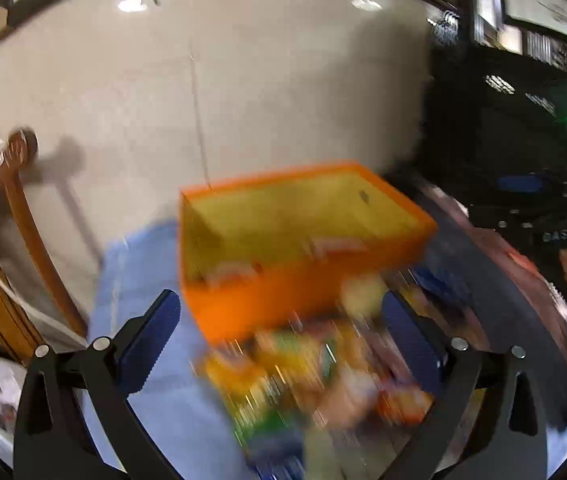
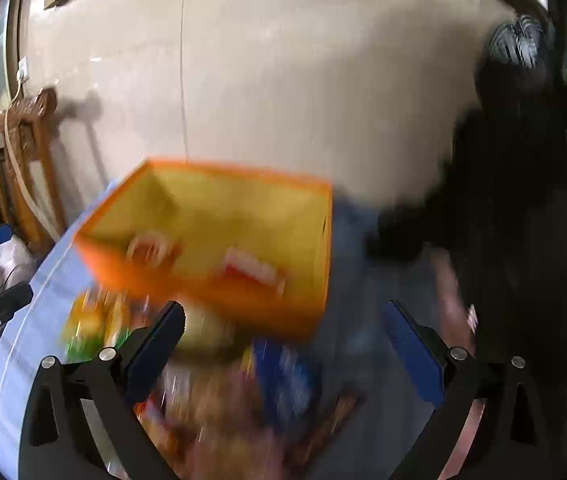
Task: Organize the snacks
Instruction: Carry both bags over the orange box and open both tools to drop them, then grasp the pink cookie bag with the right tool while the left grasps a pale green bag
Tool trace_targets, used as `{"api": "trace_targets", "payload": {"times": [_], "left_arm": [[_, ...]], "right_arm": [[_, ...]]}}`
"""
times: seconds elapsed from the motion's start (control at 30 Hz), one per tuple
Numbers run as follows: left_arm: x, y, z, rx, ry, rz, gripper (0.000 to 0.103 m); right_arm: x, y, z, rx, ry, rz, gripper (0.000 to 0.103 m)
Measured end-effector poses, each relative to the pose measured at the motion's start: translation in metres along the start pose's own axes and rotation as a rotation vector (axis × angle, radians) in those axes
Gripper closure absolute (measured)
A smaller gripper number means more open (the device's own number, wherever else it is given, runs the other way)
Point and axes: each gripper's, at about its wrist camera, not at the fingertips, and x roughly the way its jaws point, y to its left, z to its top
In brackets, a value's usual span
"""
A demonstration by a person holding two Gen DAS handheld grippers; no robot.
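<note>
An orange box with a yellow inside stands on a blue cloth and holds a few snack packs; it also shows in the right wrist view. A blurred pile of colourful snack packs lies in front of it, also in the right wrist view. My left gripper is open and empty above the pile. My right gripper is open and empty above the pile, near the box's front wall. Both views are motion-blurred.
A blue cloth covers the table. A wooden chair stands at the left by the white wall. A person in black stands at the right, with a hand near the table.
</note>
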Motion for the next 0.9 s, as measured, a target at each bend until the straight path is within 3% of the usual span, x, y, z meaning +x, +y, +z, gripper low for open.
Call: {"api": "trace_targets", "payload": {"times": [0.2,0.3,0.37,0.5,0.6,0.63,0.67,0.7,0.73,0.77,0.83,0.9], "left_arm": [[-0.016,-0.029,-0.073,0.053,0.039,-0.054,0.004],[-0.003,-0.033,-0.091,0.06,0.05,-0.038,0.004],[0.002,-0.028,-0.099,0.041,0.053,-0.093,0.004],[0.018,-0.027,-0.108,0.01,0.078,-0.085,0.004],[0.031,-0.026,-0.113,-0.029,0.115,-0.14,0.005],[0.036,-0.029,-0.121,-0.03,0.151,-0.145,0.01],[0.042,-0.031,-0.127,-0.026,0.188,-0.153,0.04],[0.048,-0.034,-0.134,-0.014,0.227,-0.117,0.053],[0.046,-0.036,-0.138,-0.005,0.227,-0.103,0.055],[0.042,-0.035,-0.138,-0.012,0.224,-0.114,0.062],[0.039,-0.03,-0.134,-0.069,0.237,-0.164,0.078],[0.034,-0.026,-0.13,-0.137,0.244,-0.205,0.085]], "right_arm": [[0.023,0.009,-0.093,0.081,0.158,0.037,0.004],[0.031,0.018,-0.106,0.08,0.163,0.043,0.004],[0.036,0.022,-0.108,0.065,0.152,0.065,0.004],[0.055,0.031,-0.113,0.04,0.16,0.071,0.004],[0.07,0.03,-0.115,0.059,0.178,0.08,0.004],[0.073,0.03,-0.115,0.076,0.183,0.094,0.004],[0.075,0.029,-0.116,0.085,0.183,0.104,0.004],[0.075,0.027,-0.117,0.095,0.185,0.109,0.007],[0.077,0.025,-0.118,0.125,0.197,0.126,0.023],[0.077,0.023,-0.12,0.163,0.217,0.134,0.029],[0.073,0.021,-0.121,0.196,0.237,0.133,0.036],[0.066,0.025,-0.121,0.185,0.24,0.115,0.04]]}}
